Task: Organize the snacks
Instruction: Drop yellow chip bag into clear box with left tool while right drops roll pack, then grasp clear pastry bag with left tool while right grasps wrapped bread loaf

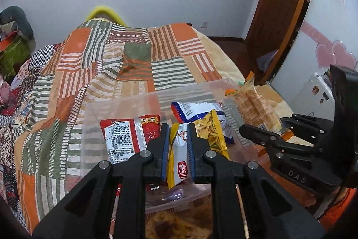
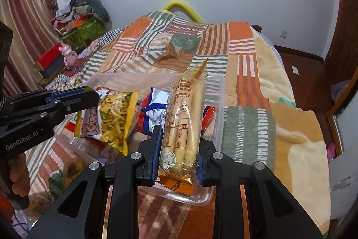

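The left gripper (image 1: 178,130) clamped a crinkly yellow chip bag (image 2: 114,118); the right gripper (image 2: 179,145) squeezed a glossy rice-stick packet (image 2: 183,118). Foil packets (image 1: 125,136) lay inside the clear plastic bin (image 1: 125,100).

Soft, even indoor light, sharp centre, strong fisheye bending with dark vignetted corners.

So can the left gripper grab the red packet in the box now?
Probably not yet: the left gripper is already shut on a yellow chips bag. The red packet lies uncovered in the clear box.
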`<state>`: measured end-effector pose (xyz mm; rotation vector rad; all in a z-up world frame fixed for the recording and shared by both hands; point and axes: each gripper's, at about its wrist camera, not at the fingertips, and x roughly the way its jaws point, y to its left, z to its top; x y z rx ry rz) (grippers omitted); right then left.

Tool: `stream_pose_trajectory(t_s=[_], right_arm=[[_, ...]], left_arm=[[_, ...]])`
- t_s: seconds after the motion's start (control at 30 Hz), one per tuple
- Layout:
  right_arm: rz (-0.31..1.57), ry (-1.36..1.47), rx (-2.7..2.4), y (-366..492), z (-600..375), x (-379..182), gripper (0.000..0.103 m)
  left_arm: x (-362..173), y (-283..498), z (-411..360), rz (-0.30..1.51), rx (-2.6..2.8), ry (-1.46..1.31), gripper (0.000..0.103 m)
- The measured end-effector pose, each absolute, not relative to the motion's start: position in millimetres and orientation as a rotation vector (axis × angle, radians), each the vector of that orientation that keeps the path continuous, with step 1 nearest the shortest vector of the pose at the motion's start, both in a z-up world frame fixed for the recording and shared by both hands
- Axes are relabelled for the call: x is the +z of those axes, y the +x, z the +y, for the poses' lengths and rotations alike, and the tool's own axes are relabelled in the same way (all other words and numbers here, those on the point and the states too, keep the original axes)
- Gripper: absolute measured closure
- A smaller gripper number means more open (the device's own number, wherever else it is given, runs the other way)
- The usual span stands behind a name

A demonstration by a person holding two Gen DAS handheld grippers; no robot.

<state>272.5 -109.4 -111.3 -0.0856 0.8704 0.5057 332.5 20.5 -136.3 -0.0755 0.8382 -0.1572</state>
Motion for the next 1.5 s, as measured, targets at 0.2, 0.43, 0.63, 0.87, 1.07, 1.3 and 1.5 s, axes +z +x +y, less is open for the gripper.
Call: stream_pose_trajectory(t_s=[0.2,0.43,0.63,0.87,1.07,1.3,1.5], right_arm=[[0.862,-0.131,0.498,268,-105,-109,0.078],[0.815,-0.138,0.494,251,-107,-90,0.064],[0.767,-0.131,0.498,227,-111,-68,0.058],[0.738,-0.118,0.506,194,-115,-56,0.052],[0.759,-0.105,0.521,169,-116,-61,0.051],[0.806,-0.092,0.544,145,-113,-79,0.042],[0.861,-0.095,0.551,139,-104,-102,0.040]], left_arm=[[-135,329,19,0.840,-0.154,-0.052,0.088],[-118,308,27,0.822,-0.146,-0.044,0.084],[-99,275,41,0.788,-0.120,-0.054,0.065],[-79,221,55,0.740,-0.077,-0.043,0.039],[-86,179,68,0.762,-0.037,-0.041,0.029],[-119,140,76,0.846,-0.007,-0.071,0.018],[-152,117,74,0.927,-0.024,-0.142,0.018]])
